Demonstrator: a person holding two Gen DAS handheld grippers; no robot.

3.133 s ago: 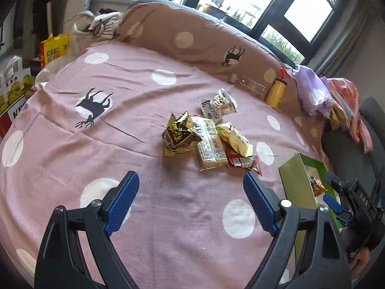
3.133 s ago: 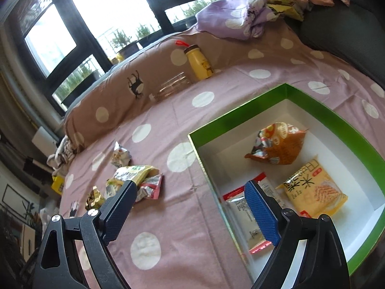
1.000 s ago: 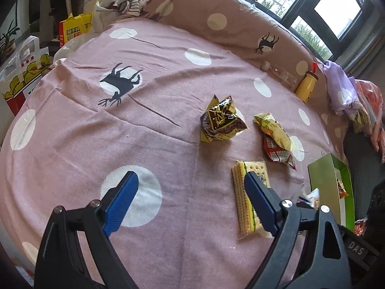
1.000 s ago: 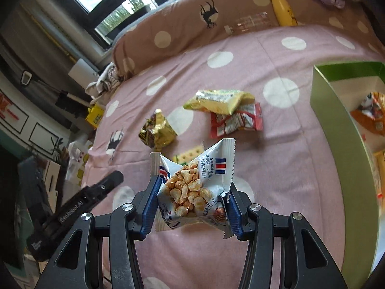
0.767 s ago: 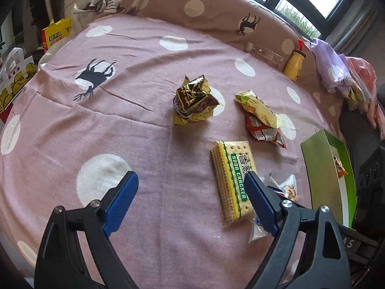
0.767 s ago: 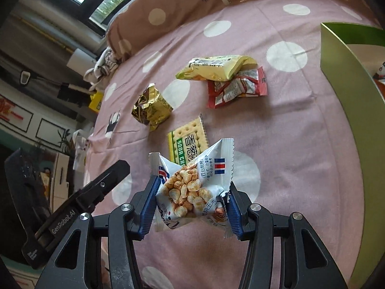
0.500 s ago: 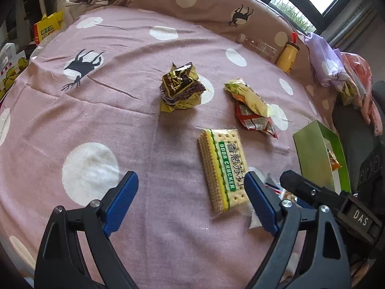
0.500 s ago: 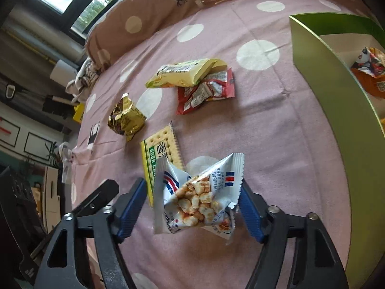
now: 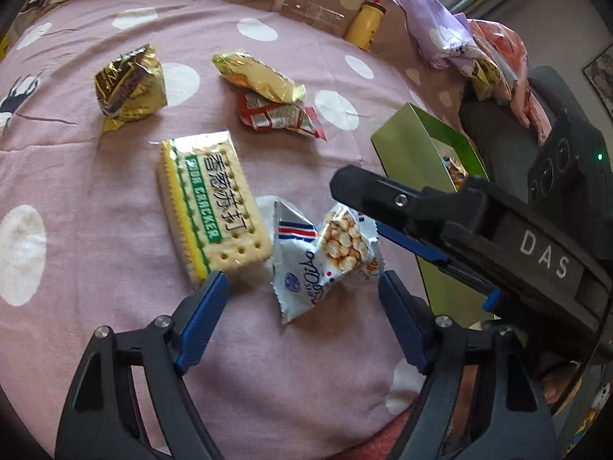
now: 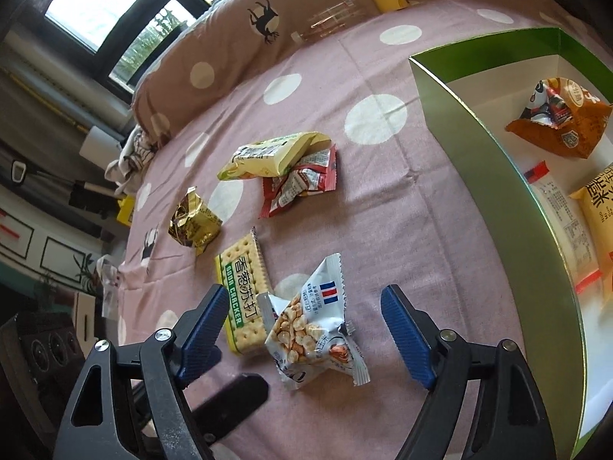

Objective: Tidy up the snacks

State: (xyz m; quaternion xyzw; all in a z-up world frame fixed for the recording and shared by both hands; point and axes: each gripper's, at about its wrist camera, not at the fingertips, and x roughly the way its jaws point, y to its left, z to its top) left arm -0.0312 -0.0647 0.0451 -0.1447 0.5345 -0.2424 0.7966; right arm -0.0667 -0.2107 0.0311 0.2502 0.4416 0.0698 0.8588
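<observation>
A white corn-snack packet (image 10: pixel 312 326) lies on the pink dotted bedspread between the open jaws of my right gripper (image 10: pixel 302 329); it also shows in the left wrist view (image 9: pixel 325 257). My left gripper (image 9: pixel 302 318) is open and empty, just short of the packet and a soda cracker pack (image 9: pixel 210 207), which also shows in the right wrist view (image 10: pixel 243 291). Farther off lie a gold packet (image 9: pixel 130 84), a yellow packet (image 9: pixel 256 74) and a red packet (image 9: pixel 279 117). The green box (image 10: pixel 486 145) at the right holds an orange packet (image 10: pixel 563 122) and others.
A yellow bottle (image 9: pixel 364 27) and a clear bottle (image 9: pixel 306 13) lie against the brown dotted pillow (image 10: pixel 237 38) at the back. Crumpled clothes (image 9: pixel 459 42) pile at the far right. The right gripper's black body (image 9: pixel 479 226) crosses the left wrist view.
My right gripper carried the corn-snack packet, then opened and let it drop onto the bedspread beside the cracker pack. My left gripper moved forward and right toward these packs.
</observation>
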